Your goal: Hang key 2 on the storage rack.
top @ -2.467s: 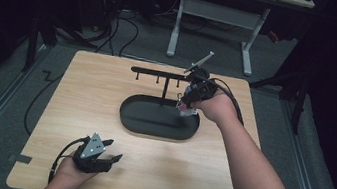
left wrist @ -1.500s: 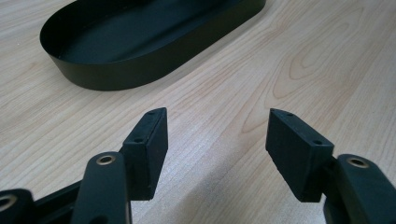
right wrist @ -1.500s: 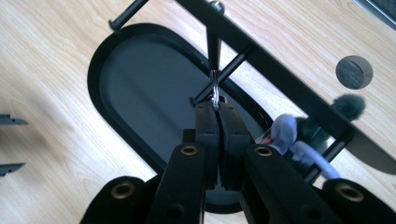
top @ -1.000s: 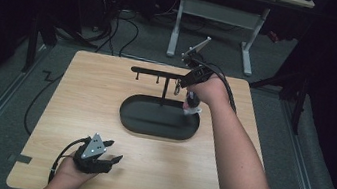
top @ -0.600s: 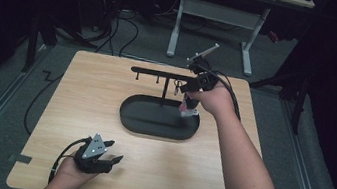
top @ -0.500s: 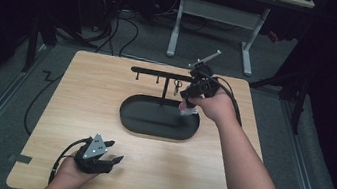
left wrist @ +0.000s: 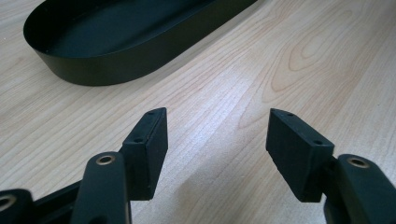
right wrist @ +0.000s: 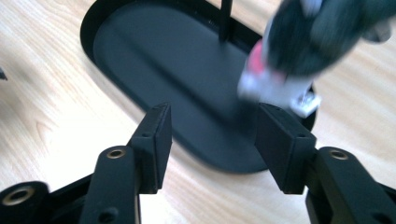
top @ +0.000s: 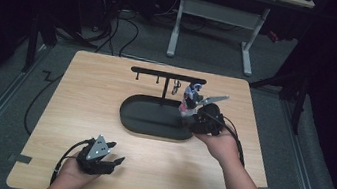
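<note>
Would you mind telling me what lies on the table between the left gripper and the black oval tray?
Nothing but bare wooden tabletop lies between the left gripper and the black tray, up to its wall, as the left gripper view shows.

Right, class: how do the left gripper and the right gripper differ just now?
The left gripper sits near the table's near edge, jaws over bare wood. The right gripper is at the black tray's right end, beside the hanging figure. The left gripper's jaws point low along the table, while the right gripper's tilt down over the tray and have just been opening. Shared: both are open, with nothing between the jaws.
</note>
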Tool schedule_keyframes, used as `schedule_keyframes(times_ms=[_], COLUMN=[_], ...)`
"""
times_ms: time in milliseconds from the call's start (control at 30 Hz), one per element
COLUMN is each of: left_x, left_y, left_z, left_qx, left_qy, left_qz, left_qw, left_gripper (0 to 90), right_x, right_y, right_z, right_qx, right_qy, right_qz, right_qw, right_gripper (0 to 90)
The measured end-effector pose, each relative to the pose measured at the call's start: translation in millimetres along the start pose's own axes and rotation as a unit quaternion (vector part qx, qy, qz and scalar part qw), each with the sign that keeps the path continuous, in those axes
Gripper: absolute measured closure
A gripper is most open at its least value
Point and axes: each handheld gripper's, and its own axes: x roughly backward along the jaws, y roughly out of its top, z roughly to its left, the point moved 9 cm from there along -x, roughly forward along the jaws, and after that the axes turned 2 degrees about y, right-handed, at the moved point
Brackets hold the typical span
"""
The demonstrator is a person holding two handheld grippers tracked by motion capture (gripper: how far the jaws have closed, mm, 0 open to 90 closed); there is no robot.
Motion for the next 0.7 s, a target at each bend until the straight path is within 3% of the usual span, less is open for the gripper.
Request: schedule_keyframes(times_ms=[67,233,500,633,700], left_x=[-0.2,-0.7,-0.5,-0.4,-0.8], left_y=[0.2,0.5,0.4,0.2,0.8], left_z=[-0.7,-1.8,-1.5,-1.6,-1.8], left_qx=[0.0,-0.001,0.002,0.003,0.004], left_qy=[0.0,-0.001,-0.003,-0.004,-0.005], left_qz=[-0.001,-0.002,-0.003,-0.001,-0.002], left_qw=[1.0,1.0,1.0,1.0,1.0], left_gripper=[39.5,39.5,39.5,39.5,39.5], right_x=[-1.1,-2.8,-2.9,2.7,15.4], right_y=[-4.7,-35.9,-95.5,-132.1,-158.4], right_z=[0.2,-0.3,2.3,-0.2,-3.5], right_qx=[-0.001,-0.013,-0.026,-0.032,-0.021], right_qy=[0.0,-0.022,-0.049,-0.071,-0.092], right_qz=[-0.004,-0.026,-0.073,-0.097,-0.138], right_qw=[1.0,0.9993,0.9958,0.9922,0.9859], right_gripper=[45.3,44.0,40.7,40.5,42.1])
